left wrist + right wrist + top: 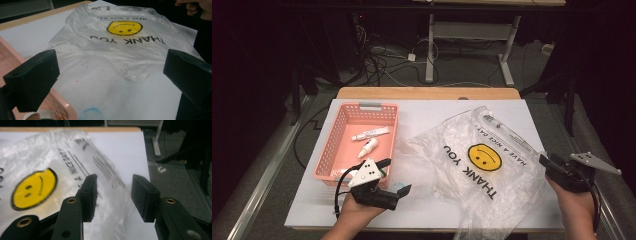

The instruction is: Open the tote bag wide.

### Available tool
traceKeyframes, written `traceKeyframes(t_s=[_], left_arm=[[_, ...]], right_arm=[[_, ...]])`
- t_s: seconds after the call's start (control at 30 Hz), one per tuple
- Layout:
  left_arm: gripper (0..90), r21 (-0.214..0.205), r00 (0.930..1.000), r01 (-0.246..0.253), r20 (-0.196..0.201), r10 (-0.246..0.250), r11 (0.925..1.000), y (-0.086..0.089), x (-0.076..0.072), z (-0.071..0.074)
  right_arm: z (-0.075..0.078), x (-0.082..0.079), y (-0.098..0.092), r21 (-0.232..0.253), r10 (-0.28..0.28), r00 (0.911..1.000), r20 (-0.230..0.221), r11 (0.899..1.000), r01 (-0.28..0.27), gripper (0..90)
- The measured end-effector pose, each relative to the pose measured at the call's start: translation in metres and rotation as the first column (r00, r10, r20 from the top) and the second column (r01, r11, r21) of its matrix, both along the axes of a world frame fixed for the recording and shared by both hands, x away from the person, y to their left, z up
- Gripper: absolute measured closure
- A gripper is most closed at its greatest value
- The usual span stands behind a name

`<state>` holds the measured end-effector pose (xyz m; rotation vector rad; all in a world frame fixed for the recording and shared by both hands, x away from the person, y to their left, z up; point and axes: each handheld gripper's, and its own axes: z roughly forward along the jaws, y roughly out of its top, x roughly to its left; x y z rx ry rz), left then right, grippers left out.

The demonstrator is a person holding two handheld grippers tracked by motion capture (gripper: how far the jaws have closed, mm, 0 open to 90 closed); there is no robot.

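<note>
A clear plastic bag (pixel 447 155) printed with a yellow smiley face and "THANK YOU" lies crumpled on the white table top (pixel 432 107). My left gripper (pixel 396 176) sits near the front left of the bag, beside the pink basket's (pixel 332 145) front corner. Its jaws stand wide open, and in the left gripper view (pixel 110 72) the bag (pixel 120 57) lies ahead between them, untouched. My right gripper (pixel 548 162) hovers at the bag's right edge. In the right gripper view (pixel 113 192) its jaws are apart above the bag (pixel 37 170), pressing on nothing.
The pink basket holds a white tube (pixel 371 133) and a small white bottle (pixel 368 148). The basket's rim (pixel 65 107) lies close by the left jaw. The table's right edge (pixel 147 170) drops to grey floor. Cables (pixel 382 65) and a desk frame (pixel 472 45) stand beyond the table.
</note>
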<state>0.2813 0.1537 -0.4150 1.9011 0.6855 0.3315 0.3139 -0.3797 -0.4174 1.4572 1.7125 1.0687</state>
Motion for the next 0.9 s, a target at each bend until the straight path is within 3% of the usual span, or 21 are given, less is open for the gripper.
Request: traceKeyframes(t_s=[0.1,0.23,0.27,0.33,0.4,0.47,0.53,0.57,0.6,0.63,0.7,0.8,0.83,0.9], left_arm=[[0.0,0.000,1.0000,0.001,0.001,-0.001,1.0000,-0.001,0.000,0.000],[0.0,0.003,1.0000,0.006,0.002,-0.006,1.0000,-0.002,-0.001,0.000],[0.0,0.005,1.0000,0.007,0.002,-0.007,1.0000,-0.003,-0.001,0.000],[0.0,0.005,0.9999,0.011,0.003,-0.011,0.9999,-0.004,-0.001,0.000],[0.0,0.007,0.9999,0.013,0.004,-0.013,0.9999,-0.005,-0.001,0.000],[0.0,0.007,0.9999,0.014,0.003,-0.014,0.9999,-0.004,-0.001,0.000],[0.0,0.007,0.9999,0.013,0.001,-0.013,0.9999,-0.004,0.000,-0.001],[0.0,0.007,0.9999,0.013,0.000,-0.013,0.9999,-0.004,0.000,-0.001],[0.0,0.007,0.9999,0.013,-0.001,-0.013,0.9999,-0.004,0.000,-0.001],[0.0,0.008,0.9999,0.014,-0.002,-0.014,0.9999,-0.004,0.000,-0.001],[0.0,0.006,0.9998,0.018,-0.002,-0.018,0.9998,-0.004,0.000,-0.001],[0.0,0.005,0.9998,0.021,-0.003,-0.021,0.9998,-0.003,0.000,-0.001],[0.0,0.005,0.9998,0.021,-0.003,-0.021,0.9998,-0.003,0.000,-0.001],[0.0,0.005,0.9998,0.022,-0.003,-0.021,0.9998,-0.003,0.000,-0.002]], right_arm=[[0.011,-0.005,0.004,-0.005,0.031,0.9992,0.026,1.000,-0.031,56.8],[0.013,0.000,0.011,-0.022,0.055,0.9982,0.023,0.998,-0.054,56.4],[0.009,0.014,0.011,-0.027,0.062,0.9980,-0.005,0.998,-0.062,55.8],[0.007,0.023,0.011,-0.026,0.063,0.9978,-0.019,0.998,-0.064,55.5],[0.001,0.054,0.010,-0.020,0.065,0.9958,-0.064,0.998,-0.066,54.9],[0.000,0.062,0.011,-0.019,0.059,0.9953,-0.077,0.998,-0.060,54.7],[-0.009,0.093,0.014,-0.030,0.065,0.9888,-0.134,0.997,-0.070,53.6],[-0.009,0.093,0.014,-0.030,0.065,0.9888,-0.134,0.997,-0.070,53.6],[-0.015,0.110,0.016,-0.038,0.077,0.9820,-0.172,0.996,-0.085,53.6],[-0.017,0.115,0.017,-0.041,0.078,0.9785,-0.191,0.995,-0.088,53.7],[-0.026,0.126,0.020,-0.058,0.087,0.9655,-0.245,0.993,-0.104,58.7],[-0.037,0.134,0.023,-0.068,0.092,0.9478,-0.305,0.991,-0.118,81.4],[-0.038,0.135,0.023,-0.070,0.092,0.9463,-0.310,0.990,-0.119,87.2],[-0.038,0.135,0.024,-0.075,0.088,0.9520,-0.293,0.991,-0.114,90.0]])
